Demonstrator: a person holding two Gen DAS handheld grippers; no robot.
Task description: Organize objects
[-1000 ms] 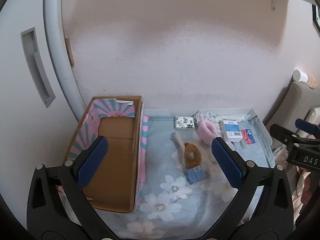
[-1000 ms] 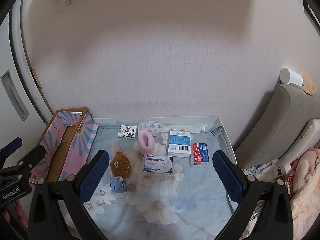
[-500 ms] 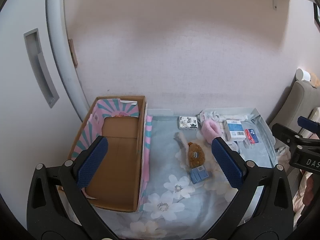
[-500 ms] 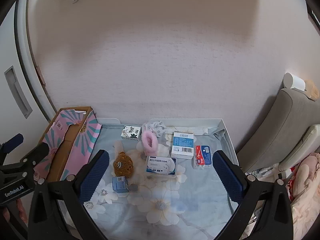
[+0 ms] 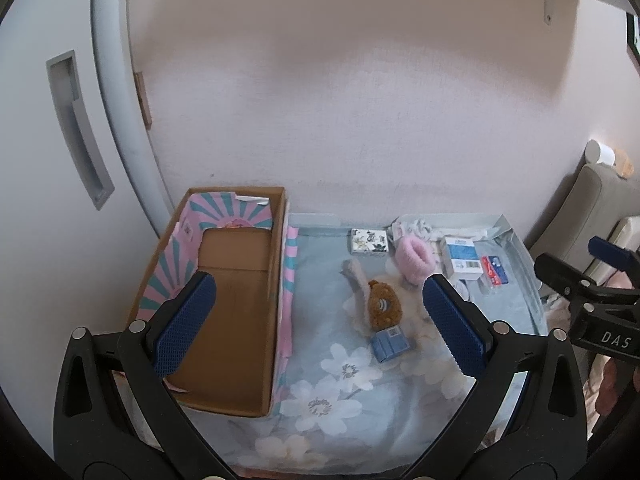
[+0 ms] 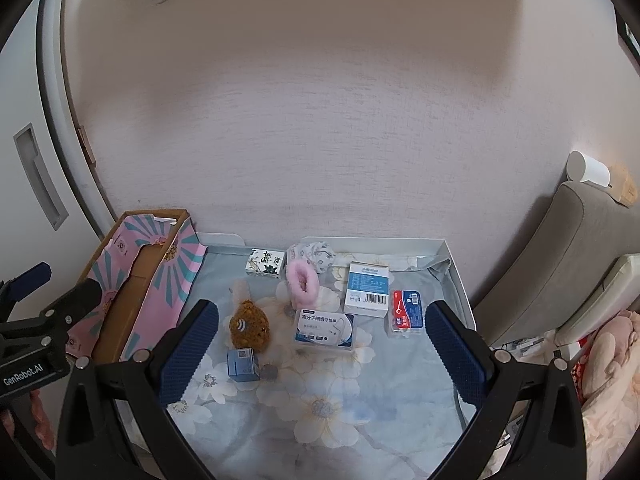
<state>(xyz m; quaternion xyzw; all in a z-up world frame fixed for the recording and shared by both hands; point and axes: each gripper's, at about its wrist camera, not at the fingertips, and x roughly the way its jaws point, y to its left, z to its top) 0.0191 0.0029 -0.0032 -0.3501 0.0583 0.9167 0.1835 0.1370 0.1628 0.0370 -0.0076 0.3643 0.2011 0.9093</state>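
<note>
Hazards on hand: loose items, soft cloth, crowded tray

Left gripper (image 5: pixel 316 316): jaws apart, holding nothing, hovering above the cardboard box (image 5: pixel 232 312) and the floral cloth (image 5: pixel 340 392)
Right gripper (image 6: pixel 320 344): jaws apart, holding nothing, above the middle of the cloth

Items still out on the cloth, none in the box:
- brown plush toy (image 6: pixel 248 326), touching a small blue box (image 6: pixel 242 364)
- pink fluffy slipper (image 6: pixel 302 284), near the floral tin (image 6: pixel 265 263)
- white-and-blue carton (image 6: pixel 368 288), just beside a red packet (image 6: pixel 406 312)
- flat dental-floss pack (image 6: pixel 324 328), lying low on the cloth

Risks, as judged:
- Flat pack and red packet sit flush; a closing jaw could pinch the cloth and drag neighbours with it
- Plush and slipper are soft; a shallow grip may slip on the way to the box
- Toy and blue box touch, so taking one likely nudges the other
- Box flap (image 6: pixel 176 280) leans over the cloth edge and may catch a carried item
- Both grippers work close together; crossing paths could knock them
</note>
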